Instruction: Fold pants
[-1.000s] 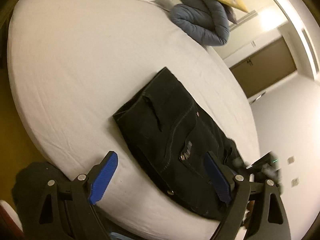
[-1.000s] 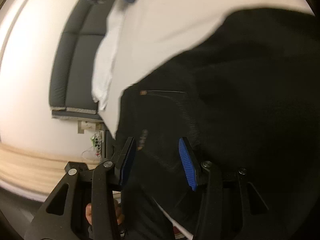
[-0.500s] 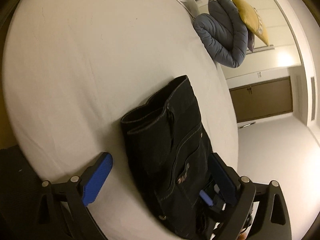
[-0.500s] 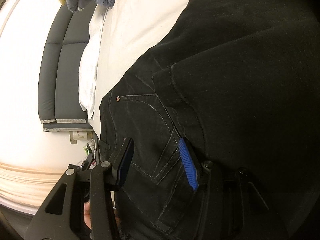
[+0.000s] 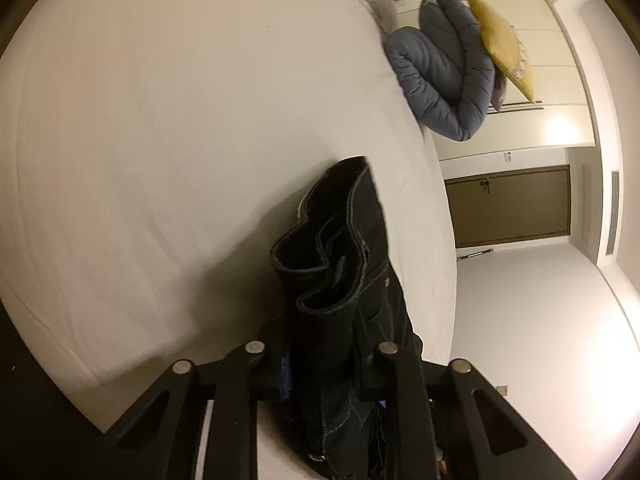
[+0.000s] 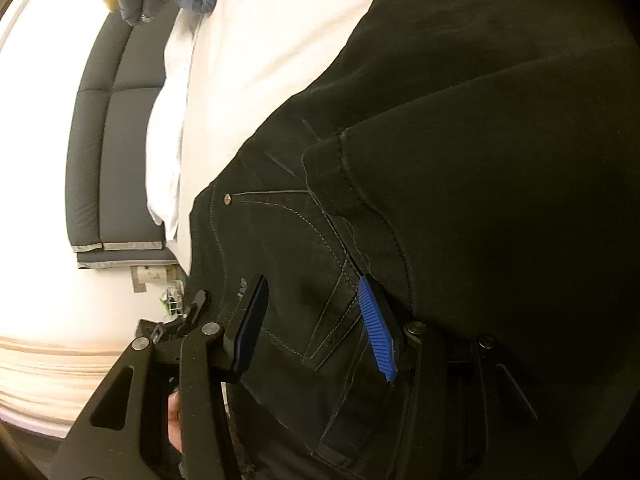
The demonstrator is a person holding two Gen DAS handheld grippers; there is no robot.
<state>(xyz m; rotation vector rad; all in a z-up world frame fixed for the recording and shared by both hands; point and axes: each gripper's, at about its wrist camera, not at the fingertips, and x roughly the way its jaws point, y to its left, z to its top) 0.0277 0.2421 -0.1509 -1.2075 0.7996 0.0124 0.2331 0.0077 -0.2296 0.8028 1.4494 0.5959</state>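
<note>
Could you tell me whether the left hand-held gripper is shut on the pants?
Shut: the left hand-held gripper clamps the bunched black pants.

— What do my tools look like from where you sit?

— On my feed the left gripper [image 5: 324, 364] is matte black, with triangular cut-outs in its arms and four round silver screws across the linkage. A sliver of blue pad shows just below the inner screws.

— And the other?

— The right gripper [image 6: 316, 328] has the same black frame; one ribbed blue pad [image 6: 376, 336] faces me. Below its left screw I see, I think, bare skin [image 6: 174, 420].
</note>
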